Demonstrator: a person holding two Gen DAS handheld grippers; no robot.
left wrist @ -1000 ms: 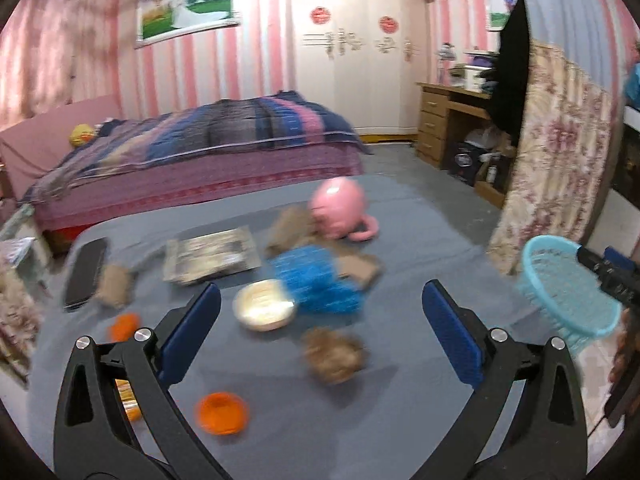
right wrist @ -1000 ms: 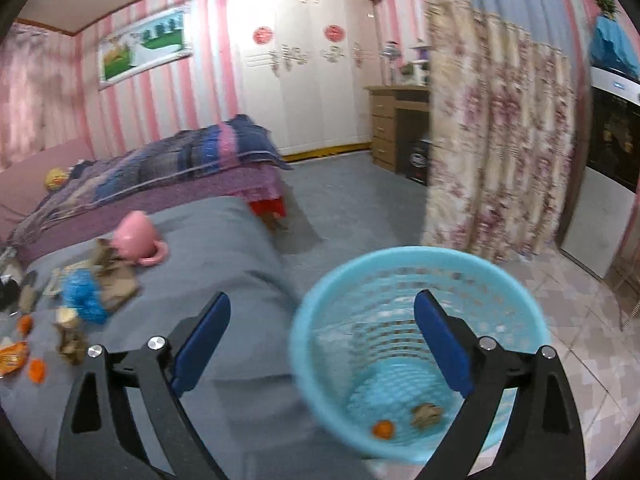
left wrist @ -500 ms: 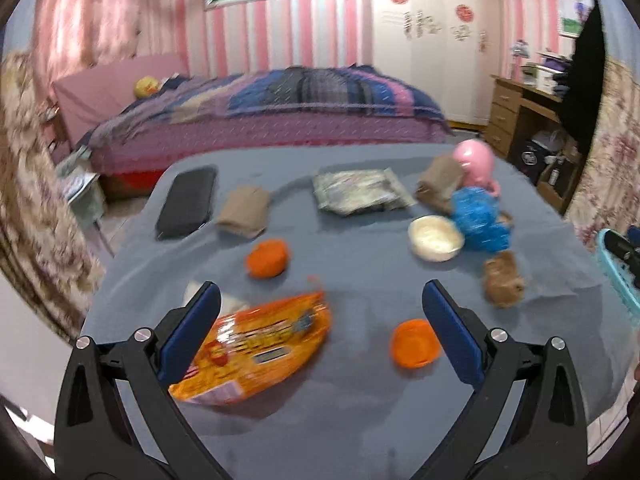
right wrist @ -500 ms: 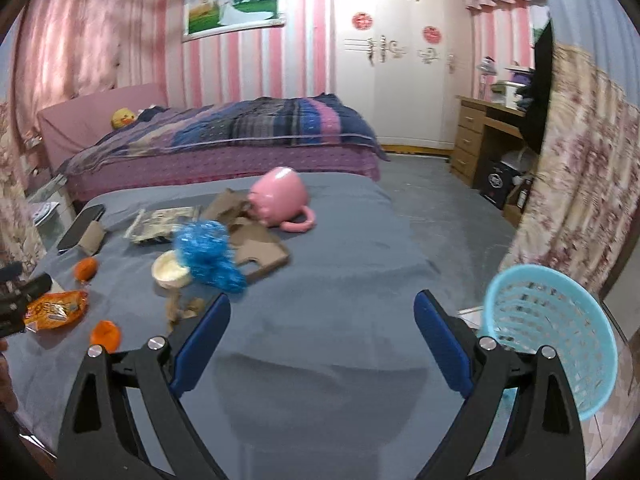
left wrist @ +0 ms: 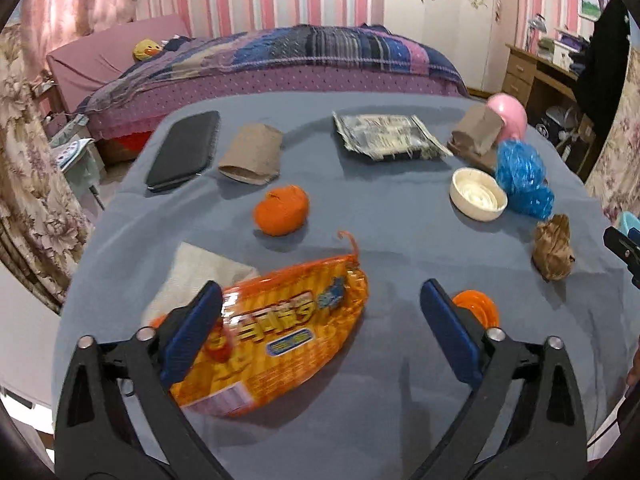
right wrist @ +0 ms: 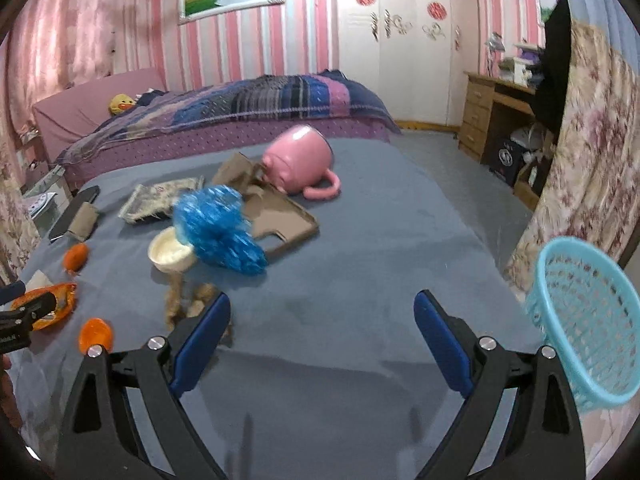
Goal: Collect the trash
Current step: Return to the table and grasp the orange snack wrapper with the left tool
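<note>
My left gripper (left wrist: 320,332) is open just above an orange snack bag (left wrist: 276,336) lying on the grey-blue table; its left finger overlaps the bag. An orange peel ball (left wrist: 281,210), an orange cap (left wrist: 478,312), a brown crumpled paper (left wrist: 554,248) and a blue plastic wad (left wrist: 522,180) lie around. My right gripper (right wrist: 322,332) is open and empty over the table, the crumpled paper (right wrist: 180,296) by its left finger. The light blue trash basket (right wrist: 584,320) stands at the right, off the table edge.
A black phone (left wrist: 184,150), a cardboard sleeve (left wrist: 252,154), a foil packet (left wrist: 388,136), a white lid (left wrist: 478,194), a pink mug (right wrist: 300,164) on its side and a brown phone case (right wrist: 280,228) lie on the table. A white napkin (left wrist: 192,276) lies beside the bag. A bed stands behind.
My left gripper has swung left and come down close over the orange snack bag. My right gripper has moved from above the basket to over the table, the basket now at its right.
</note>
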